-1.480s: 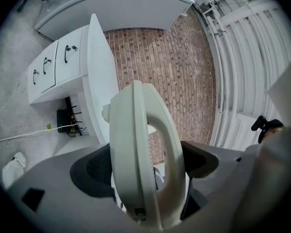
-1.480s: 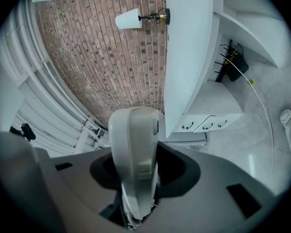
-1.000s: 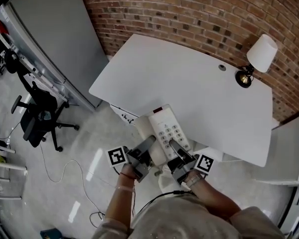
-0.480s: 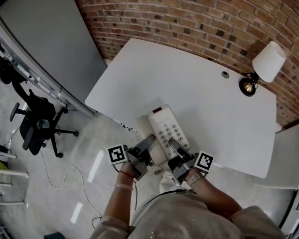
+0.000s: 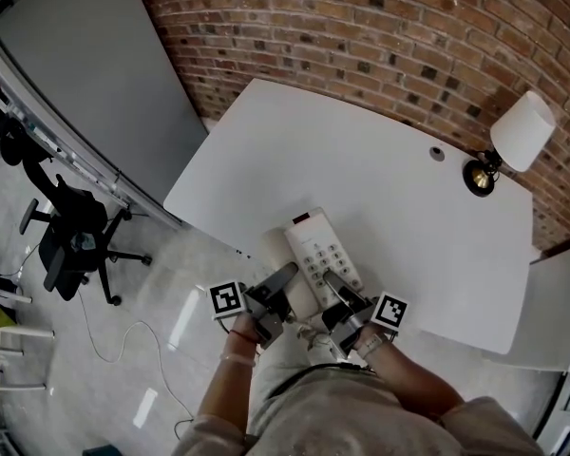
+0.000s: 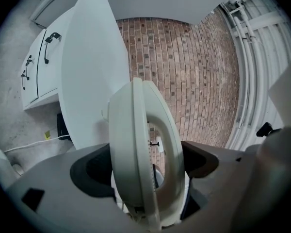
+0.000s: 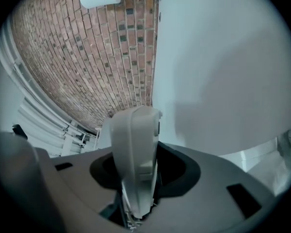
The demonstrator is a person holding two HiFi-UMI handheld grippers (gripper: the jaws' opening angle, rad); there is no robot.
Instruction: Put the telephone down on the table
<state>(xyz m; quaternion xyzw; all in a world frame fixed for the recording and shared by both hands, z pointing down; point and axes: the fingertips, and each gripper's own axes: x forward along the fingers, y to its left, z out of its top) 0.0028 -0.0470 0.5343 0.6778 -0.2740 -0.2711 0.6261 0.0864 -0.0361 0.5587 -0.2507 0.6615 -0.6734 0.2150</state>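
In the head view the near end of the telephone [image 5: 321, 252] is covered by the 2 grippers. Its underside is out of sight, so whether it rests on the white table [image 5: 380, 150] or sits just above it cannot be told.

The left gripper [image 5: 285, 281] is clenched on the telephone's left side, where the handset [image 6: 136, 144] lies. In the left gripper view the handset stands edge-on between the jaws and blocks much of what lies beyond.

The telephone is at the table's near edge, keypad face up, and its near end appears to reach past that edge. Its long axis runs from near to far. The far end, with a small dark window, leans a little left toward the brick wall [image 5: 361, 27].

The right gripper [image 5: 334, 283] is clamped on the telephone's near right side. In the right gripper view the pale body fills the gap between the jaws.

At the table's far right edge is a lamp [image 5: 521, 133] with a white shade, well apart from the telephone.
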